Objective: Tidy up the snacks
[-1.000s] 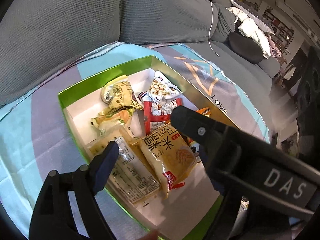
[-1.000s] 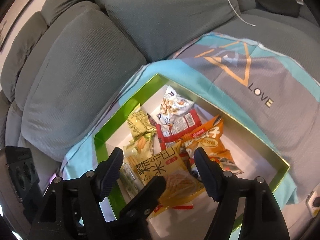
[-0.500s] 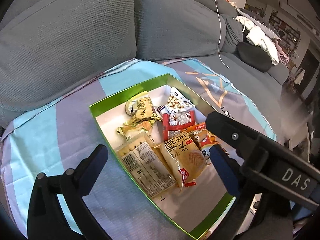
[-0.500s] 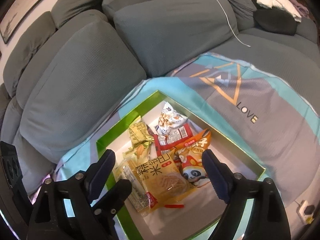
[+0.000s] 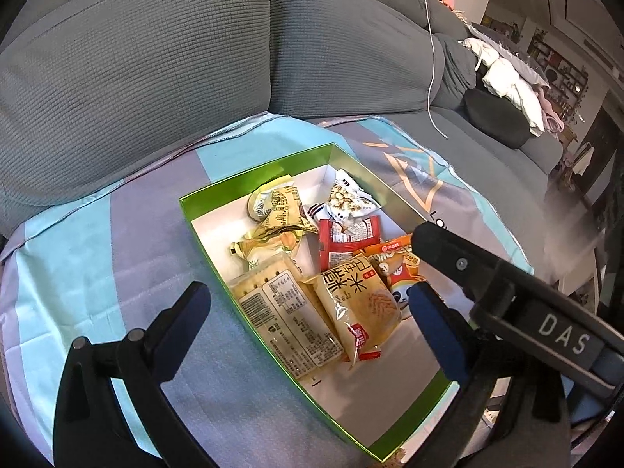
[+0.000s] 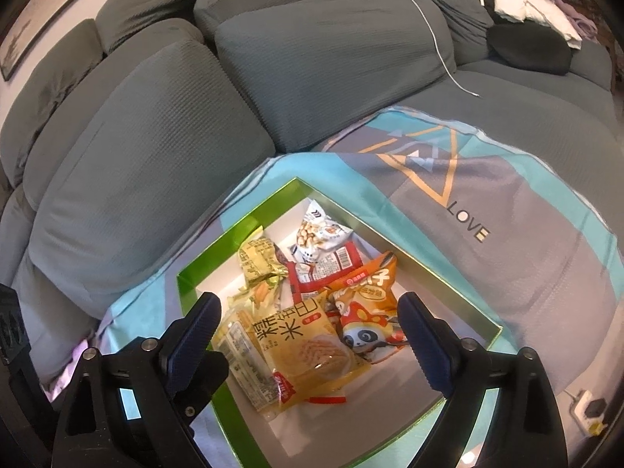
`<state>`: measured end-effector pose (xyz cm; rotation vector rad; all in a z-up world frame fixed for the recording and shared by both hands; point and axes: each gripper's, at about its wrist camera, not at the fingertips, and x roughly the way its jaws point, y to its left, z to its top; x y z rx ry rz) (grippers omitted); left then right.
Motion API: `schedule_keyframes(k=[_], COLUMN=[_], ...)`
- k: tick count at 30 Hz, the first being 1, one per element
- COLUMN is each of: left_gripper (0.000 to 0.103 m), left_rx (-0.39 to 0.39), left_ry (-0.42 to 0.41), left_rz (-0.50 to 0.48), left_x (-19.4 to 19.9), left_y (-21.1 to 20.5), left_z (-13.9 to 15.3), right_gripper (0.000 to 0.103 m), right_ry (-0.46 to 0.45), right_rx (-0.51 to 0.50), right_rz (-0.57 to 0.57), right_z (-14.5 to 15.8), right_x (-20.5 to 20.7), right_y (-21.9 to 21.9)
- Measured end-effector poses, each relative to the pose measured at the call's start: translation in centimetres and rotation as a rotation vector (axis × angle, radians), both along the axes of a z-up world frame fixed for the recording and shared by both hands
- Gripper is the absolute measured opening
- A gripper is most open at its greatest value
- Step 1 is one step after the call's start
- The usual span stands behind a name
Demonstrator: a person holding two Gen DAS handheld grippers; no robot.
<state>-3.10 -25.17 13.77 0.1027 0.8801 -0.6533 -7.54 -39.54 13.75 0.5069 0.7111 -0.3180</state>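
Fingers (image 6: 195, 335) of the right gripper (image 6: 308, 337) and left gripper (image 5: 308, 312) stand released, grasping nothing; the yellow plastic rice-cracker packet (image 6: 308, 355) lies lower centre, inside the green cardboard box (image 6: 187, 280), nearer the right gripper, long axis pointing away.

One green box (image 5: 249, 171) on the striped cloth (image 5: 128, 234). Inside the box, seven snack packets (image 5: 351, 304). Above the box, two grippers (image 5: 308, 304).

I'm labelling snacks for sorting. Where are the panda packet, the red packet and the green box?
panda packet (image 6: 364, 337), right wrist view, on the panda's face.
red packet (image 5: 348, 240), left wrist view, on its printed back.
green box (image 5: 249, 179), left wrist view, on its far wall.
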Motion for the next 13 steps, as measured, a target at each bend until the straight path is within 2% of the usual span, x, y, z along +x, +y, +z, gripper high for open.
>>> schedule_keyframes(k=[13], left_gripper=[0.102], left_rx=[-0.004], left_ry=[0.014], left_rz=[0.016], left_x=[-0.13], left_y=[0.63], left_z=[-0.03], right_gripper=[0.092], right_ry=[0.009], right_rx=[-0.011], right_rz=[-0.004], right_z=[-0.1], right_x=[-0.1], right_y=[-0.02])
